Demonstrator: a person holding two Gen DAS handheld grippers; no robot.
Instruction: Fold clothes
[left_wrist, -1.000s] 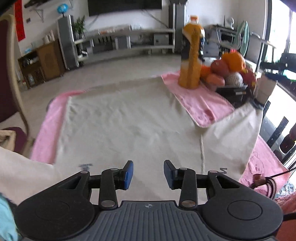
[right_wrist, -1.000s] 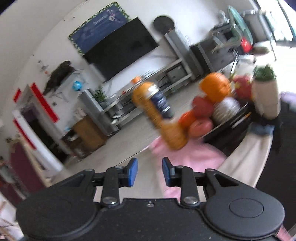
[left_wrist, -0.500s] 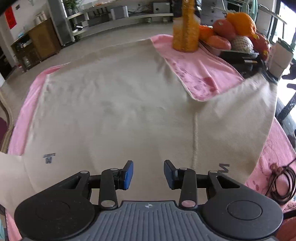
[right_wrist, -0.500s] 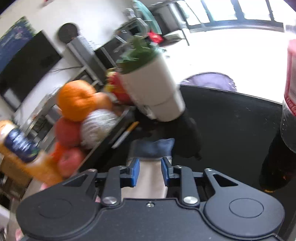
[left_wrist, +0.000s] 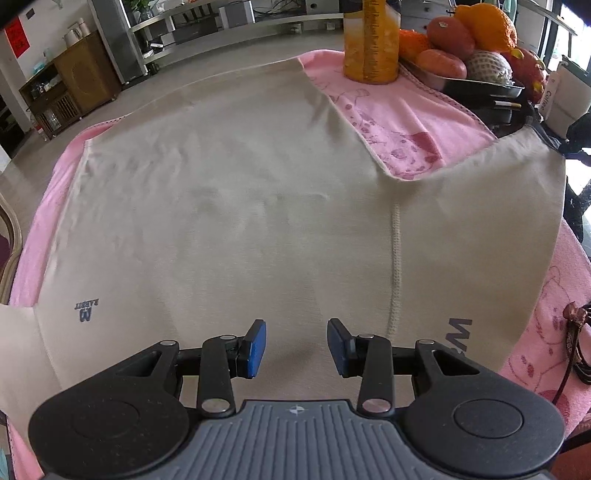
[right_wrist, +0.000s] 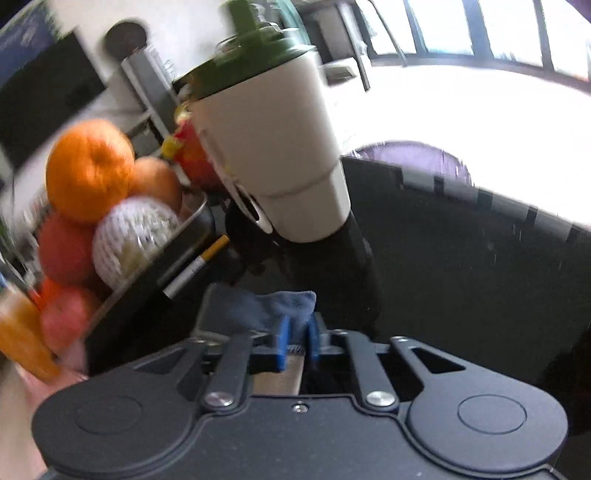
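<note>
Left wrist view: beige shirt (left_wrist: 240, 206) lies spread flat over a pink towel (left_wrist: 402, 122). Left gripper (left_wrist: 296, 347) hovers above its near edge, 2 fingers wide apart, holding nothing. Juice bottle (left_wrist: 371, 40) and fruit tray (left_wrist: 476, 83) stand at the far side.

Right wrist view (blurred): right gripper (right_wrist: 296, 343) pinched nearly closed on the shirt's blue cuff (right_wrist: 273, 308), near a white cup (right_wrist: 273, 147).

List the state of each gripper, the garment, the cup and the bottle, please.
left gripper: open, hovering over the garment.
right gripper: shut on the blue cuff.
beige garment: spread flat on the pink towel.
white cup: lid on.
juice bottle: upright.
</note>
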